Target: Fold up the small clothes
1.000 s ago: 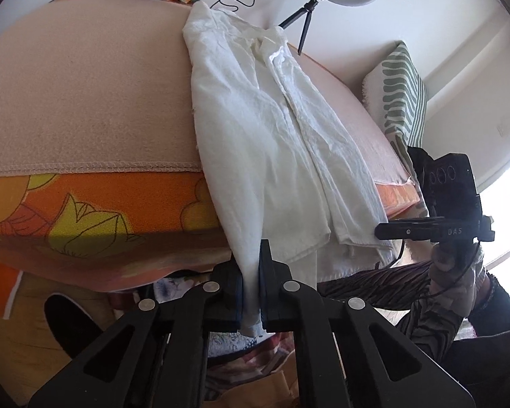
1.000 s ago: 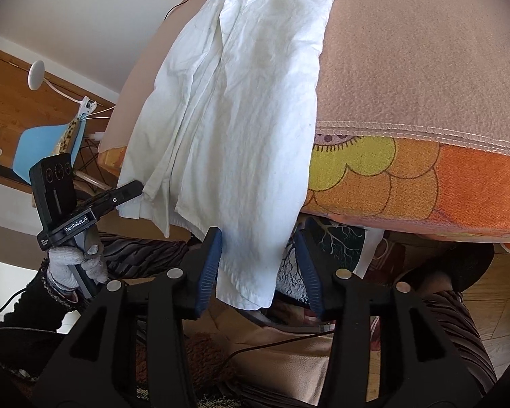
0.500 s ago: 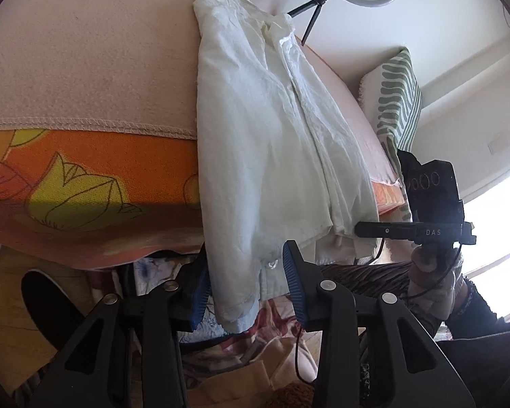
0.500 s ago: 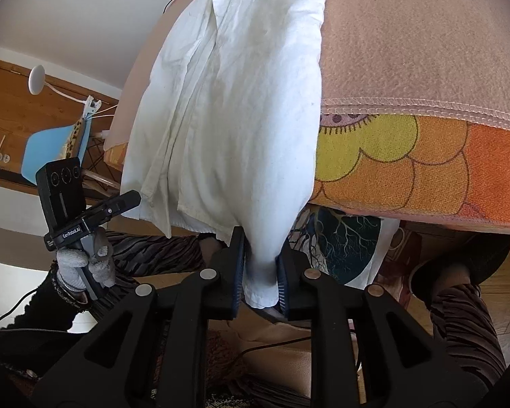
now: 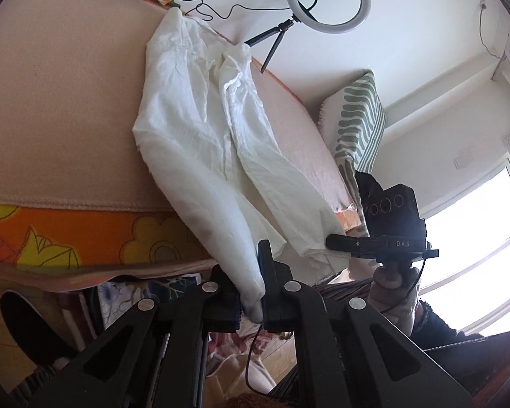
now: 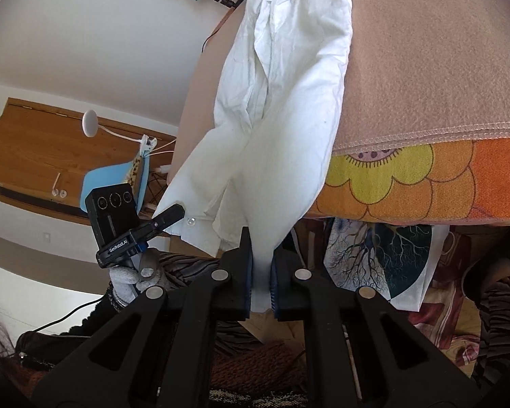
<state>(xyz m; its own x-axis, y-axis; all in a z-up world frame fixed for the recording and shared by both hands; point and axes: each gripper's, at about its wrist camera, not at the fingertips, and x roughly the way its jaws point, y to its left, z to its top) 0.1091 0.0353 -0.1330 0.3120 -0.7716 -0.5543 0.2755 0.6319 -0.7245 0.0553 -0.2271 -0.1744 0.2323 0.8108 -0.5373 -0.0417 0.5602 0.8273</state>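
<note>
A white button-up shirt (image 5: 204,129) lies lengthwise on the pink blanket (image 5: 51,102) of a bed, its hem hanging over the near edge. In the left wrist view my left gripper (image 5: 250,285) is closing, its pads pressing on the hem's left corner. My right gripper (image 6: 262,258) is closing too, pinching the right corner of the shirt (image 6: 289,85). The hem is drawn off the bed edge between them. Each view shows the other gripper held by a gloved hand (image 6: 132,275) beside the hem.
An orange flowered sheet (image 5: 85,238) covers the bed side below the blanket. A ring light (image 5: 328,0) and a green striped pillow (image 5: 357,119) stand at the far end. A blue chair (image 6: 115,183) and a white lamp (image 6: 90,122) are left of the bed.
The left gripper let go of the hem, then shut on it again. The right gripper closed from open onto its corner. Both corners have lifted a little off the bed side.
</note>
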